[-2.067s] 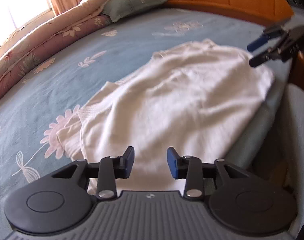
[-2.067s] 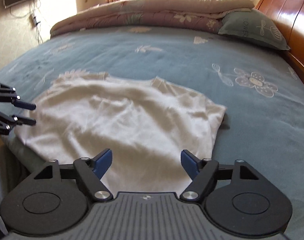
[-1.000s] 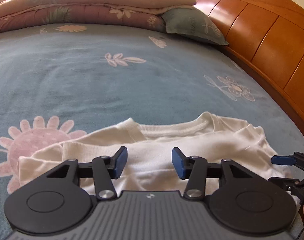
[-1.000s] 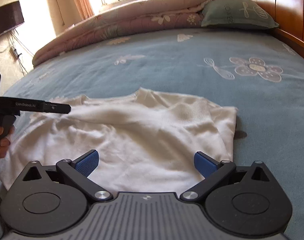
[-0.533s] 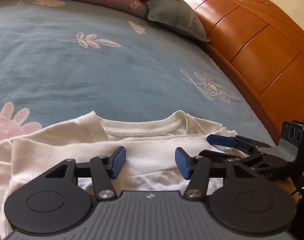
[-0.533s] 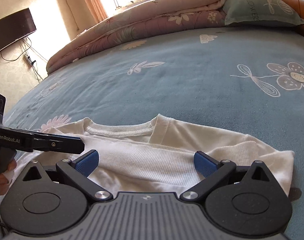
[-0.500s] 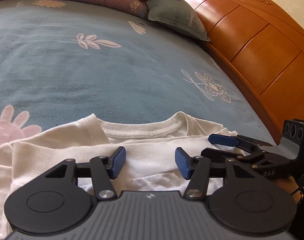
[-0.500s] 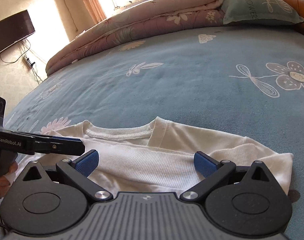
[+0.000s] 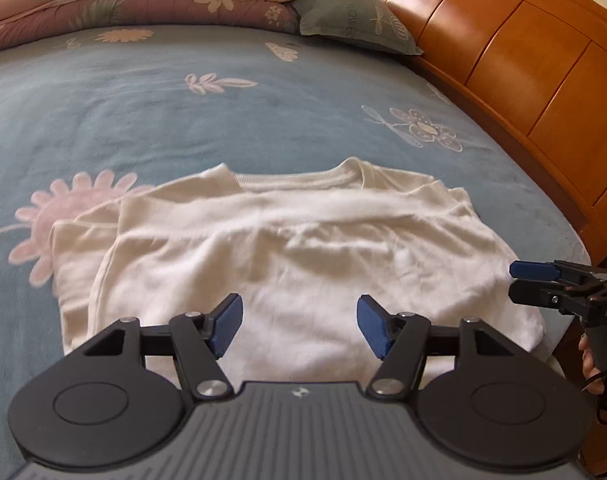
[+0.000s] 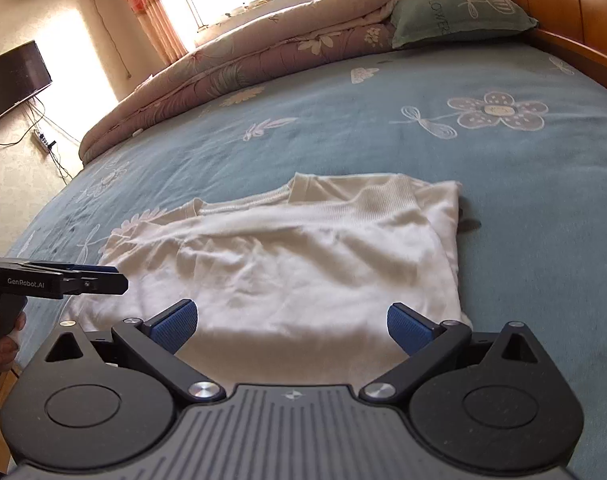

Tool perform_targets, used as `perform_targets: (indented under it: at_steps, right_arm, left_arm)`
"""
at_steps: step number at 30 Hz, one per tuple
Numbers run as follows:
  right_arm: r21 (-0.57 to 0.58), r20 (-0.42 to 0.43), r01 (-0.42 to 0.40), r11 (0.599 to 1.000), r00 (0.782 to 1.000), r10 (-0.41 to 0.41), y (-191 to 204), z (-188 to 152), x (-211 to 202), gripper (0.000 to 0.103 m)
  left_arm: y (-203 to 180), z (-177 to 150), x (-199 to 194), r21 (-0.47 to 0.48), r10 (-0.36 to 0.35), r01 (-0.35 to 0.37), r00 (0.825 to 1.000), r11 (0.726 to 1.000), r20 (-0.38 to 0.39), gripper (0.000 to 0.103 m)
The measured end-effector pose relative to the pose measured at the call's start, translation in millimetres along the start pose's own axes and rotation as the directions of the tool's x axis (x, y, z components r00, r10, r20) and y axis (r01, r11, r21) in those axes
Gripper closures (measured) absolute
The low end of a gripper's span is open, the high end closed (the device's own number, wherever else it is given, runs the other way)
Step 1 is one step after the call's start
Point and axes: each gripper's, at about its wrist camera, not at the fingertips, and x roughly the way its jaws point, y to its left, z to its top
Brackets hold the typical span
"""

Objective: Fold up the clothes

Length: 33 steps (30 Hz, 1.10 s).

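White shirt lay partly folded on the blue bed, both grippers released above its near edge

The white shirt (image 9: 303, 248) rested flat on the floral blue bedspread (image 9: 143, 112), collar toward the pillow (image 9: 351, 20). The left gripper (image 9: 299, 328) was opening, nothing between its pads; the right gripper (image 10: 291, 326) stood spread wide, gripping nothing

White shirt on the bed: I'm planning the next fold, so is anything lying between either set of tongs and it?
Nothing visible does. The white knit shirt lies alone on the blue floral bedspread, directly ahead of the opening, empty left tongs and the open right tongs.
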Motion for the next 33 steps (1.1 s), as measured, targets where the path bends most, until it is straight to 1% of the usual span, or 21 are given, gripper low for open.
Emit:
perform_targets:
  at_steps: [3, 6, 7, 9, 11, 14, 15, 16, 19, 21, 22, 24, 25, 26, 27, 30, 33]
  right_arm:
    - [0.025, -0.014, 0.009, 1.000, 1.000, -0.008, -0.2, -11.2, -2.7, 0.000]
    - [0.043, -0.015, 0.026, 0.999, 1.000, -0.025, 2.5, -17.8, -7.1, 0.000]
    - [0.037, -0.005, 0.011, 0.999, 1.000, -0.011, 6.2, -18.8, -11.4, 0.000]
    - [0.017, 0.004, -0.016, 1.000, 1.000, 0.016, 15.4, -20.7, -16.6, 0.000]
    - [0.000, -0.007, -0.030, 1.000, 1.000, 0.030, 24.1, -23.6, -15.7, 0.000]
    - [-0.010, -0.044, -0.052, 0.999, 0.998, 0.051, 34.3, -30.5, -10.1, 0.000]
    - [-0.012, -0.063, -0.056, 0.998, 0.996, 0.055, 36.8, -33.7, -8.1, 0.000]
    - [-0.015, -0.082, -0.060, 0.998, 0.995, 0.059, 39.2, -37.0, -6.1, 0.000]
    - [-0.030, -0.123, -0.055, 0.998, 0.991, 0.051, 42.7, -47.2, -2.6, 0.000]
    - [-0.024, -0.137, -0.051, 0.998, 0.989, 0.048, 42.4, -52.2, -1.1, 0.000]
    - [-0.025, -0.134, -0.050, 0.998, 0.990, 0.046, 42.6, -53.2, -1.6, 0.000]
    - [-0.026, -0.133, -0.046, 0.999, 0.990, 0.042, 43.1, -54.0, -1.8, 0.000]
    - [-0.026, -0.133, -0.046, 0.999, 0.990, 0.042, 43.0, -54.1, -1.8, 0.000]
    - [-0.026, -0.134, -0.045, 0.999, 0.990, 0.041, 42.9, -54.2, -1.8, 0.000]
    - [-0.026, -0.134, -0.045, 0.999, 0.990, 0.041, 42.8, -54.3, -1.8, 0.000]
    - [-0.026, -0.130, -0.050, 0.998, 0.990, 0.046, 41.5, -55.0, -1.7, 0.000]
    - [-0.026, -0.130, -0.044, 0.999, 0.991, 0.040, 41.8, -54.3, -0.1, 0.000]
  left_arm:
    - [10.8, -17.2, -2.9, -0.067, 0.036, -0.038, 0.999, 0.997, -0.030, 0.039]
    - [12.1, -20.9, -19.8, -0.080, 0.068, -0.068, 0.998, 0.994, -0.005, 0.039]
    - [10.0, -21.1, -24.7, -0.072, 0.074, -0.073, 0.997, 0.995, 0.008, 0.039]
    - [7.8, -21.4, -31.6, -0.063, 0.059, -0.058, 0.998, 0.996, 0.023, 0.035]
    - [7.9, -24.0, -33.2, -0.071, 0.049, -0.048, 0.999, 0.996, 0.023, 0.034]
    - [12.2, -31.8, -28.2, -0.114, 0.072, -0.072, 0.997, 0.991, -0.006, 0.035]
    - [15.5, -33.4, -26.5, -0.134, 0.063, -0.066, 0.998, 0.989, -0.026, 0.035]
    - [17.2, -33.6, -28.2, -0.139, 0.054, -0.056, 0.998, 0.989, -0.022, 0.035]
    - [19.6, -28.3, -38.0, -0.123, 0.047, -0.043, 0.999, 0.991, 0.028, 0.035]
    - [24.6, -20.6, -42.5, -0.124, 0.048, -0.038, 0.996, 0.992, 0.078, 0.034]
    - [27.9, -17.7, -41.2, -0.133, 0.051, -0.038, 0.995, 0.990, 0.090, 0.034]
    - [37.0, -16.0, -31.1, -0.148, 0.097, -0.087, 0.993, 0.985, 0.062, 0.034]
    - [42.1, -15.9, -24.5, -0.151, 0.126, -0.120, 0.992, 0.981, 0.030, 0.035]
    - [46.7, -15.7, -21.0, -0.159, 0.141, -0.138, 0.990, 0.978, 0.011, 0.039]
    - [50.3, -15.6, -22.5, -0.168, 0.129, -0.125, 0.992, 0.978, 0.015, 0.038]
    - [49.9, -13.0, -40.5, -0.178, 0.102, -0.089, 0.992, 0.980, 0.068, 0.036]
    - [45.0, -17.1, -53.0, -0.177, 0.060, -0.046, 0.995, 0.983, 0.076, 0.034]
